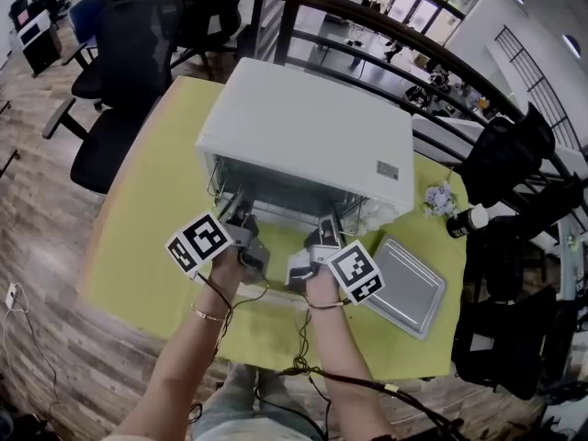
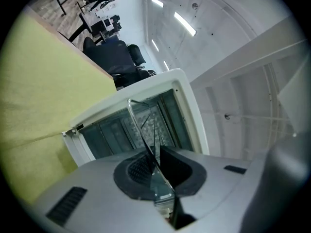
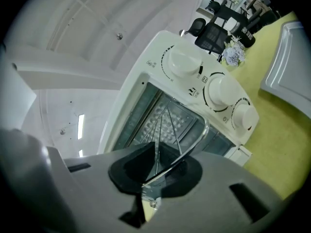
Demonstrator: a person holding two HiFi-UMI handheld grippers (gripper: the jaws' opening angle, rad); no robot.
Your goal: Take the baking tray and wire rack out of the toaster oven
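Observation:
The white toaster oven (image 1: 303, 136) stands open-fronted on a yellow-green table (image 1: 147, 219). Both grippers are at its mouth, side by side. My left gripper (image 1: 241, 223) is shut on the front bar of the wire rack (image 2: 141, 125), which reaches back into the oven cavity (image 2: 146, 115). My right gripper (image 1: 326, 232) is shut on the same rack (image 3: 189, 144), near its rounded front corner, below the oven's knobs (image 3: 214, 93). The silver baking tray (image 1: 407, 285) lies flat on the table to the right of the oven, apart from both grippers.
A dark bottle (image 1: 469, 220) and a crumpled pale bundle (image 1: 439, 198) sit at the table's right edge behind the tray. Black office chairs (image 1: 119, 62) stand to the left, a dark railing (image 1: 386, 44) runs behind the oven, and cables hang near the front edge.

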